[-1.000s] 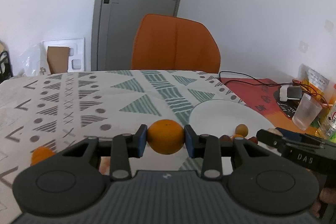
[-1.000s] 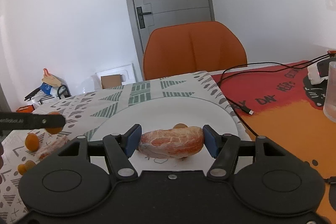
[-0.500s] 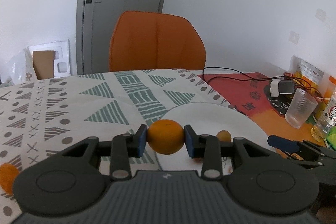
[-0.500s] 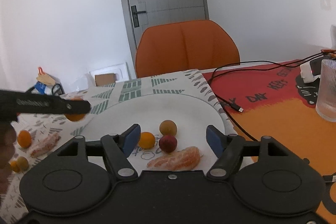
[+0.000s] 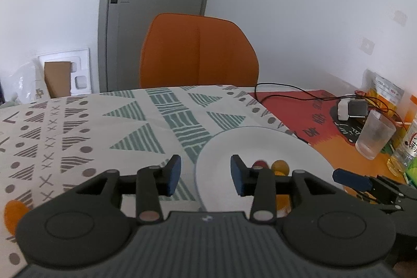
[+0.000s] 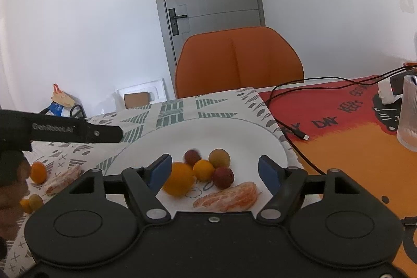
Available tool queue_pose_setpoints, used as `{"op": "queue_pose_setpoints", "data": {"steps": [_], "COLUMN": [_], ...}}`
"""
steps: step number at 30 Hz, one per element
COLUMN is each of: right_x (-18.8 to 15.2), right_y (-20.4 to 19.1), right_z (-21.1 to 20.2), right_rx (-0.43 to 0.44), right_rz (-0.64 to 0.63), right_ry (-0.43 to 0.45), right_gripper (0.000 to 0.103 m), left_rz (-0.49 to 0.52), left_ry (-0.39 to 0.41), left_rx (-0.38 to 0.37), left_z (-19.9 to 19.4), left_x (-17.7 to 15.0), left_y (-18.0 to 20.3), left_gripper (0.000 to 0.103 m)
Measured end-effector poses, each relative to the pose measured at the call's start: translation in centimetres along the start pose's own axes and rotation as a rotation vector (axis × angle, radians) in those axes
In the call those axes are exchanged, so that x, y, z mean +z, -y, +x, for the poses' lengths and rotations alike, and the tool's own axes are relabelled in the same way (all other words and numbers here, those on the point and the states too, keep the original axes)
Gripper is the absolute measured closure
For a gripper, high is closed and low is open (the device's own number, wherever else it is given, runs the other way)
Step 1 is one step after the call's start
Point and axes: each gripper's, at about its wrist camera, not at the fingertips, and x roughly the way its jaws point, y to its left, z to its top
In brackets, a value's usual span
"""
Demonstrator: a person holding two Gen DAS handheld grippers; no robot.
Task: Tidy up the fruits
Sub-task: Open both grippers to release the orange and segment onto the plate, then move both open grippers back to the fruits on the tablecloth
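On the bench (image 5: 78, 127), covered by a patterned cloth, a white plate (image 6: 234, 132) sits near the cloth's right edge, beside a red and orange mat (image 6: 351, 147). Seen from the right wrist, the plate holds a loose cluster of fruit: a large orange (image 6: 179, 179) at the left, blurred, a smaller orange fruit (image 6: 203, 170) just beside it, a dark red fruit (image 6: 223, 177) touching that one, a yellowish round fruit (image 6: 219, 158) behind, and another reddish one (image 6: 192, 157), also blurred. A peeled citrus segment (image 6: 226, 197) lies at the plate's near edge.

The right hand-held gripper (image 6: 213, 173) hangs over the near part of the plate with its jaws opening; the fruit shows between them, but the pads press on nothing. The left hand-held gripper (image 5: 206, 175) reaches over the plate's left rim, its jaws also opening, with only bare plate and cloth in the gap. In the right wrist view its dark finger crosses from the left edge above the cloth.

Off the plate, on the cloth to the left, lie a small orange (image 6: 38, 172), a second peeled segment (image 6: 62, 180) next to it, and two little fruits (image 6: 31, 203) close to a person's hand at the frame edge.

A ribbed clear glass (image 5: 375, 134) stands on the mat, well apart from the plate, with a black cable (image 6: 294, 127) running toward it. An orange chair (image 5: 198, 54) stands behind the bench.
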Motion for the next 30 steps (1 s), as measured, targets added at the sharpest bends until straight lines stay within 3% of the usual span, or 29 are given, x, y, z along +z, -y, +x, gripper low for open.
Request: {"op": "queue_pose_setpoints", "data": {"steps": [7,12,30], "right_x": [-0.1,0.1,1.5], "right_y": [0.2,-0.3,-3.8], "right_z": [0.3,0.2,-2.9], "right_rx": [0.011,0.011,0.087], "right_rz": [0.034,0.04,0.036], "right_ry": [-0.021,-0.025,0.004], "right_gripper": [0.027,0.026,0.005], "left_rz": [-0.023,-0.031,-0.069], "left_ry": [-0.003,0.027,0.089], "left_rx": [0.034,0.081,0.178], "left_z": [-1.7,-3.6,-9.7], "left_x": [-0.4,-0.2,-0.4], "left_y": [-1.3,-2.6,-6.4], "left_gripper": [0.044,0.024,0.011]}}
